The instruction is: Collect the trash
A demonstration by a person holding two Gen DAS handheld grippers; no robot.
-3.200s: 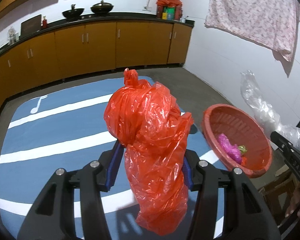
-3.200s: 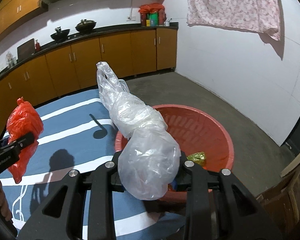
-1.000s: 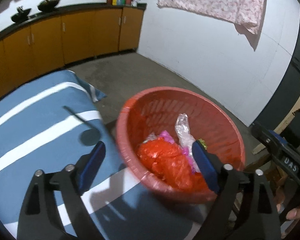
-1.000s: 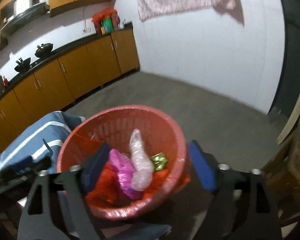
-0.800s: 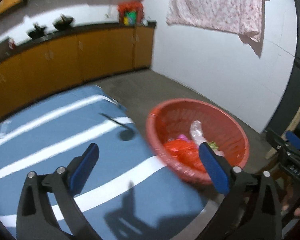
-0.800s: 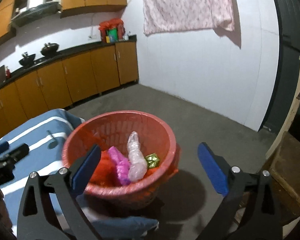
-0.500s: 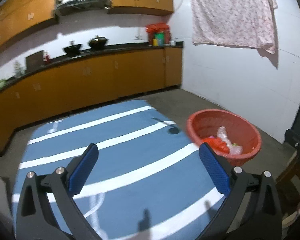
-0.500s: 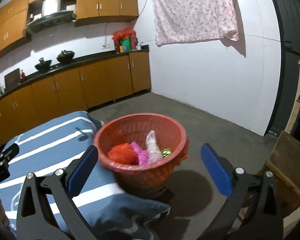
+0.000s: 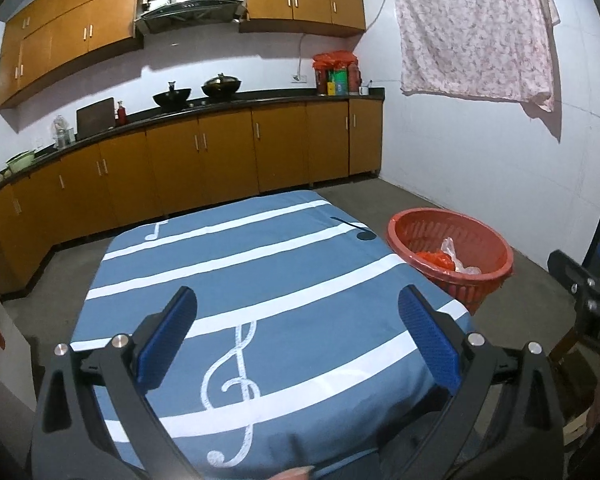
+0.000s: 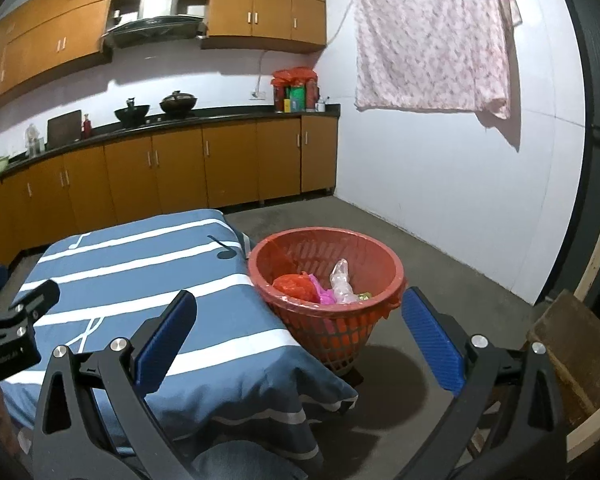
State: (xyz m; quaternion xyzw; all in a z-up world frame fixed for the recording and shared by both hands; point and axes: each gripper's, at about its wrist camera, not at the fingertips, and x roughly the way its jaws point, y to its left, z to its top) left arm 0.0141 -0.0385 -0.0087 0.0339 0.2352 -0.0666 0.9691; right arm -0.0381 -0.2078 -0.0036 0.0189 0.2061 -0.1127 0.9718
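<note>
A red plastic basket (image 10: 388, 260) stands on the floor at the right edge of the blue cloth. It holds a red bag (image 10: 294, 285), a clear bag (image 10: 341, 280), pink trash and a green scrap. The basket also shows in the left wrist view (image 9: 492, 240) with the red bag (image 9: 434, 258) and clear bag (image 9: 450, 252). My left gripper (image 9: 298, 338) is open and empty above the cloth. My right gripper (image 10: 300, 340) is open and empty, near the basket's front.
A blue cloth with white stripes and music notes (image 9: 260, 280) covers a low table. Brown kitchen cabinets (image 9: 200, 160) line the back wall. A pink cloth (image 10: 432, 40) hangs on the white wall. A wooden piece (image 10: 572, 344) stands at the right.
Both grippers let go of their bags into the basket, then drew back and up. The view now takes in the whole cloth and the kitchen.
</note>
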